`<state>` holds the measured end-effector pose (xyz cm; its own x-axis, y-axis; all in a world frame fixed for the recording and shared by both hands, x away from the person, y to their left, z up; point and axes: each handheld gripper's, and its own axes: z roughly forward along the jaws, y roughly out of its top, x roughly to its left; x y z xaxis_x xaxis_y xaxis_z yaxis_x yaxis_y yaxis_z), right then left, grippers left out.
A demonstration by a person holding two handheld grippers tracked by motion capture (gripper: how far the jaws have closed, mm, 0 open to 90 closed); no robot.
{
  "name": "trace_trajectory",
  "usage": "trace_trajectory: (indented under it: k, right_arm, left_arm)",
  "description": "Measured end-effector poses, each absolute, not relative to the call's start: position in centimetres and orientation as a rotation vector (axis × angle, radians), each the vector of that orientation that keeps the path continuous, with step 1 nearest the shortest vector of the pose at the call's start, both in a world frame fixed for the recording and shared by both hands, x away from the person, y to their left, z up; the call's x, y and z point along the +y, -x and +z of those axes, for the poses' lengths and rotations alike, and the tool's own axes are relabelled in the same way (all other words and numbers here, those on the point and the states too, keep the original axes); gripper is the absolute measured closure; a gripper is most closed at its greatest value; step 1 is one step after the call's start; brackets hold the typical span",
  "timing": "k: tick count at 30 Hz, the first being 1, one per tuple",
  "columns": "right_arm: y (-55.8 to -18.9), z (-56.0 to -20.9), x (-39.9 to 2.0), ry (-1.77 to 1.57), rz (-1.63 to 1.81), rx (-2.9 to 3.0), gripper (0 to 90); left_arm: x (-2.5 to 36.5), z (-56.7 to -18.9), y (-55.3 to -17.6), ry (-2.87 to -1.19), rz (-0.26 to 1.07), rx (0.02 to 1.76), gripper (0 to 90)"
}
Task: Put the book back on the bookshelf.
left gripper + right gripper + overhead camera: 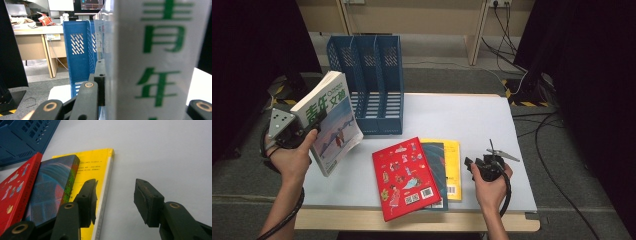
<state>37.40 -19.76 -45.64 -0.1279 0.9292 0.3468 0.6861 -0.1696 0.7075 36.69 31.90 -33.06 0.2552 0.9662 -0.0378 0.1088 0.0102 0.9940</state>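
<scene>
A thick white magazine point(330, 120) with green characters on its cover is clamped by its spine in the left gripper point(304, 131) and is held upright, slightly tilted, above the left edge of the table point(472, 120). It sits just near and left of the blue file rack point(367, 82), which stands at the far left of the table with three open slots facing up. In the left gripper view the magazine's spine point(152, 60) is seen pressed between the black jaws, with the rack point(78, 52) close behind it.

The step in hand is judged to be the filing of this magazine into a slot. It is best done with the spine kept vertical and aligned with the dividers before it is lowered, so that the loose page edges are not caught on a divider top. The clamp should be kept firm until the bottom edge is rested on the rack floor.

The right gripper point(115, 200) is held with its jaws apart and empty, low over the bare table just right of the yellow book point(93, 170), which lies under a dark blue book point(50, 192) and a red book point(404, 175). It is best kept still there, clear of the stack.
</scene>
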Motion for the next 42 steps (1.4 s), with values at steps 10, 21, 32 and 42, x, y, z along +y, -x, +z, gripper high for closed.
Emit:
trace_trajectory:
  k: [10, 21, 32, 42]
  right_arm:
    - [-37.4, -45.7, -19.7, -1.859, 1.187, 1.806, 52.9]
    - [-37.4, -45.8, -19.8, -1.847, 1.184, 1.813, 52.9]
    - [-37.4, -45.8, -19.7, -1.852, 1.184, 1.812, 52.9]
    - [-37.4, -45.8, -19.7, -1.858, 1.184, 1.809, 52.9]
  left_arm:
    - [32.1, -32.3, -36.6, -1.366, 0.947, 1.107, 73.9]
    - [32.7, -31.2, -36.9, -1.351, 0.960, 1.109, 73.9]
    - [33.0, -30.0, -37.3, -1.338, 0.981, 1.100, 73.9]
    - [33.2, -29.4, -37.8, -1.331, 0.989, 1.100, 73.9]
